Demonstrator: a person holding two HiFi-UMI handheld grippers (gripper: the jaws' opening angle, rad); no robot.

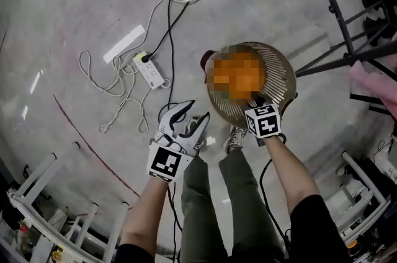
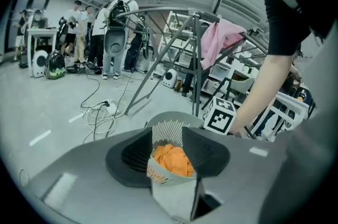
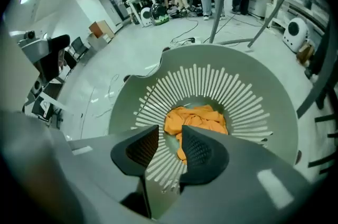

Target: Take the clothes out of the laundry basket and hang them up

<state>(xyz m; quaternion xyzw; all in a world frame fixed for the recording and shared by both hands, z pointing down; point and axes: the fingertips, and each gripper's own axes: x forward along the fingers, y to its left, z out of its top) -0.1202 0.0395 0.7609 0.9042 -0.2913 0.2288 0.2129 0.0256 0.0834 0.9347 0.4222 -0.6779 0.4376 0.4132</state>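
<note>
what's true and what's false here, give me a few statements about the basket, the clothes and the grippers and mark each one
1. The laundry basket holds an orange garment. True.
2. The left gripper is clamped on the orange garment. False: its jaws stand apart and empty, beside the basket.
3. A pink garment hangs on the rack. True.
4. The right gripper holds a hanger. False: its jaws are apart with nothing in them, over the basket.
</note>
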